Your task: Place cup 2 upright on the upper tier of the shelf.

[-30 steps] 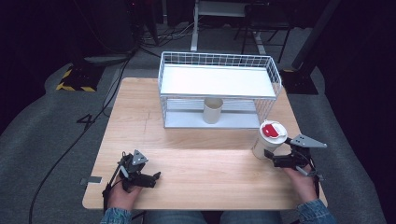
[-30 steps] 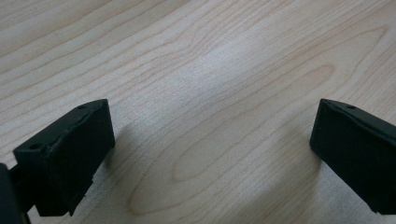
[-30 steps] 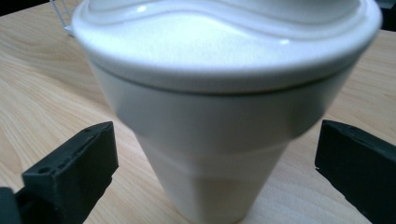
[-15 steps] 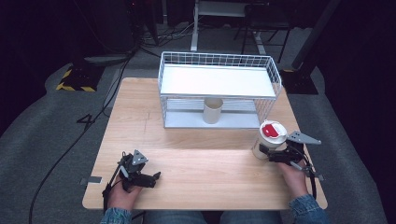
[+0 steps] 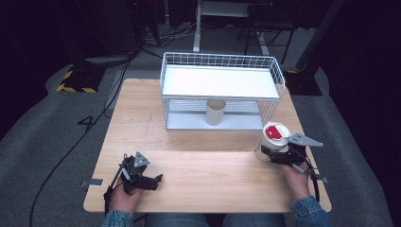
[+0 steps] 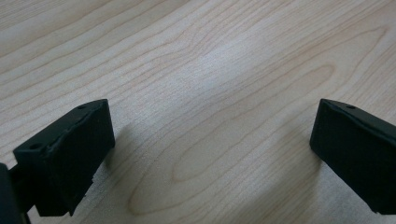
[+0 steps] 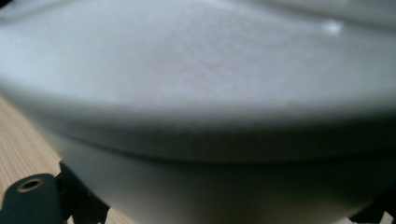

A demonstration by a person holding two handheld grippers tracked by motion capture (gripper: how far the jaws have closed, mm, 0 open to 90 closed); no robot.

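Now the right gripper [image 5: 267,152] has just been closing its jaws on the cup [image 5: 273,140], which sits between them with a jaw on either side. That cup is white, with a white lid bearing a red patch on top, and it stands upright on the table [image 5: 203,165] near the right edge, just in front of the wire rack's [image 5: 222,90] right corner. Seen from the right gripper view, the cup's [image 7: 196,93] pale wall looms blurred, right up against the jaws. Over at the near left, the left gripper [image 5: 153,180] rests on the wood, jaws wide apart and holding nothing. A second, beige cup [image 5: 215,111] stands under the rack's shelf.
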